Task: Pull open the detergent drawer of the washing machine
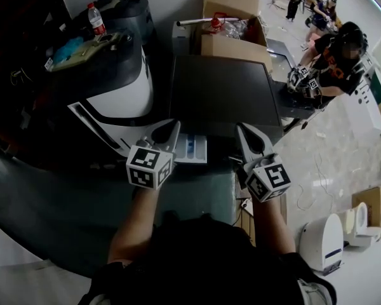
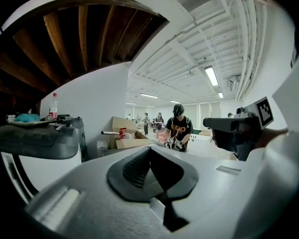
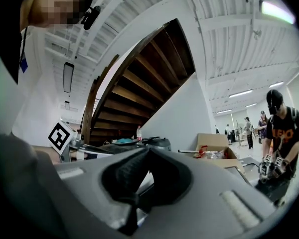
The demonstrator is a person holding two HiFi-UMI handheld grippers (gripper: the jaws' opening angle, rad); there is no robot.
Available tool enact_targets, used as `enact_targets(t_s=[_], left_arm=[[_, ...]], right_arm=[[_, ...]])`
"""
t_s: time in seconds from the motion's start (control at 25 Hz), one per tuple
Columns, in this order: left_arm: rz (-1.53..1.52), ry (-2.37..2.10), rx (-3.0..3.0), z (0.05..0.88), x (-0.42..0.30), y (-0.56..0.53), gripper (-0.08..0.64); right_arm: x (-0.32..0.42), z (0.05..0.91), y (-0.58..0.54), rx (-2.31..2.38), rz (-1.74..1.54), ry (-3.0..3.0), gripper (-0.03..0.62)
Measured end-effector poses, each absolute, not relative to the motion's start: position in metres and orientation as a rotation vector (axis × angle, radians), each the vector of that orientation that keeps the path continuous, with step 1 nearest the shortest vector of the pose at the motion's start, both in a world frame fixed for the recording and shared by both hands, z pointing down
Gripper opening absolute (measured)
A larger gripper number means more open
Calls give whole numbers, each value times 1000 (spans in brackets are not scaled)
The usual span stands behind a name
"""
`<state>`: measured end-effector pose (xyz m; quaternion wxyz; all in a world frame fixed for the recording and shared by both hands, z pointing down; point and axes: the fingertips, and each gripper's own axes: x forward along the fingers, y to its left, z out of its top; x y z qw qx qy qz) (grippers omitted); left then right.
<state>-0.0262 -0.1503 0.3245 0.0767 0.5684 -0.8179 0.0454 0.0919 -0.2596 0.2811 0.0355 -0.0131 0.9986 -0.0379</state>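
Strip lights line a white ribbed ceiling. A wooden staircase climbs above a white wall, cardboard boxes nearby.

drawer partly behind left tongs, bottle label unreadable

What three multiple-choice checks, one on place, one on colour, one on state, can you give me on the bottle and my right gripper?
1. The plastic bottle stands: A on the floor; B on the white-and-black appliance; C between a gripper's jaws.
2. Its cap is: A blue; B red; C white.
3. The right gripper is: A shut and empty; B wide open; C shut on a cloth.
Answers: B, it stands on that appliance's dark top; B, red shows in the head view; A, its pads meet with nothing between.
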Motion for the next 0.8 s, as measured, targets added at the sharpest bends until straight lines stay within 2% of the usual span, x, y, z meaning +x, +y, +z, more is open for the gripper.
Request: enact_targets(t_s=[0.8], left_arm=[[134,-2464,1687,327,-45,-136,11]], right_arm=[[72,305,-247,-4,-117,3138,2]])
